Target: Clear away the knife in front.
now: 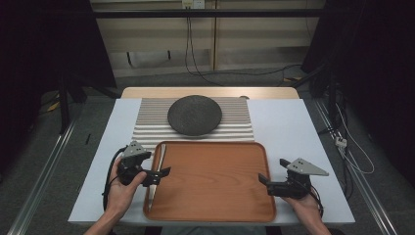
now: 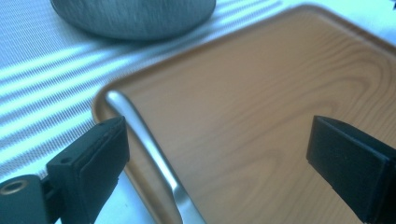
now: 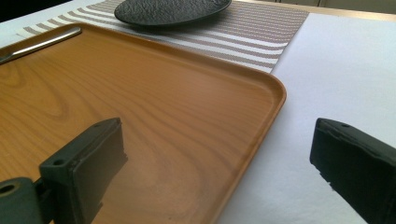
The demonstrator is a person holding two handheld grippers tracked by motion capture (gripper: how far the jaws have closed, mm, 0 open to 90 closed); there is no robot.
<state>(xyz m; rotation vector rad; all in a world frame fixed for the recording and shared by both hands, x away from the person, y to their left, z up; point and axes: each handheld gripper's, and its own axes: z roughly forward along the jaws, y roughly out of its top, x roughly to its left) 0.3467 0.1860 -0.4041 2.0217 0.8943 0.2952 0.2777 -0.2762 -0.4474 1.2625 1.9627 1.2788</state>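
One white table (image 1: 288, 127) carries a striped mat (image 1: 151, 125), with a wooden tray (image 1: 210, 181) in front of it and a dark round plate (image 1: 195, 115) on the mat. Along the tray's left edge lies a metal knife (image 1: 155, 178) (handle away from the person). Left tongs (image 1: 159, 175) hang spread over it; right tongs (image 1: 264, 183), also spread, straddle the tray's right rim.

One wooden tray (image 1: 215, 181), one dark round plate (image 1: 194, 115), one striped mat (image 1: 151, 125), one metal utensil (image 1: 157, 169), two tools, left (image 1: 159, 175) and right (image 1: 266, 182)
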